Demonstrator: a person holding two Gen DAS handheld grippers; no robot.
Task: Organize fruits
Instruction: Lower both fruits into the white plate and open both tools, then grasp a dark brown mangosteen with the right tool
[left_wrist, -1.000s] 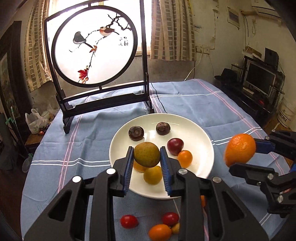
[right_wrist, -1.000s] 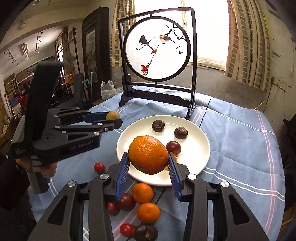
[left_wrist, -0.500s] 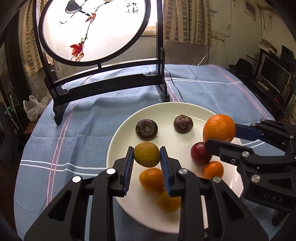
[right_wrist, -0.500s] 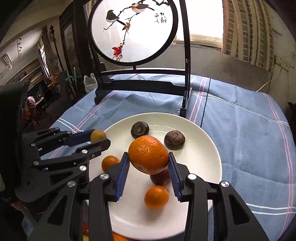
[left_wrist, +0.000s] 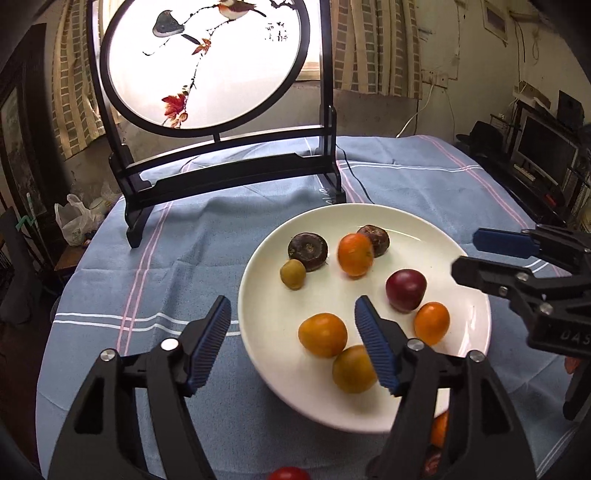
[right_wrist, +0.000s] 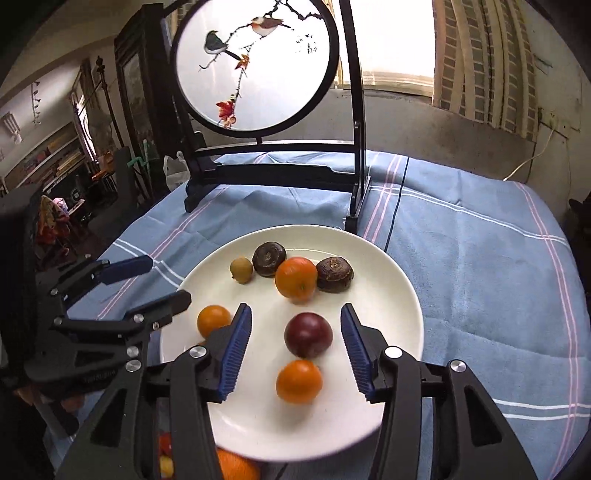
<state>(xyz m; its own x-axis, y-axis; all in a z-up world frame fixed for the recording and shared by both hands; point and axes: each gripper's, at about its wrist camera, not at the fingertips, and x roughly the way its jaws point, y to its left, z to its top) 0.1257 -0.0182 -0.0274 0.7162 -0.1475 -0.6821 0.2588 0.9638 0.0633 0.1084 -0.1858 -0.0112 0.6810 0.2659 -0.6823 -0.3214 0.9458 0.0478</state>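
A white plate (left_wrist: 258, 280) on the blue cloth holds several fruits. My left gripper (left_wrist: 291, 314) hangs over its near left rim, jaws opening, nothing between them. The small olive-green fruit (left_wrist: 293, 274) lies free beside a dark brown fruit (left_wrist: 307, 246). My right gripper (right_wrist: 295, 315) is over the plate's middle, jaws opening. Its pads stand clear of the red plum (right_wrist: 308, 334) below. The big orange (right_wrist: 296, 277), slightly blurred, sits loose between the two dark fruits. Each gripper shows in the other's view: right gripper (left_wrist: 480, 258), left gripper (right_wrist: 155, 284).
A black stand with a round bird screen (left_wrist: 207, 62) rises just behind the plate (right_wrist: 391, 295). Loose small fruits lie on the cloth under the near rim, among them a red one (left_wrist: 288, 472) and an orange one (right_wrist: 236, 465). A cable (left_wrist: 354, 177) runs behind.
Both grippers moved forward over the plate and opened. The left one let go of the olive-green fruit and the right one let go of the big orange; both fruits now lie on the plate.
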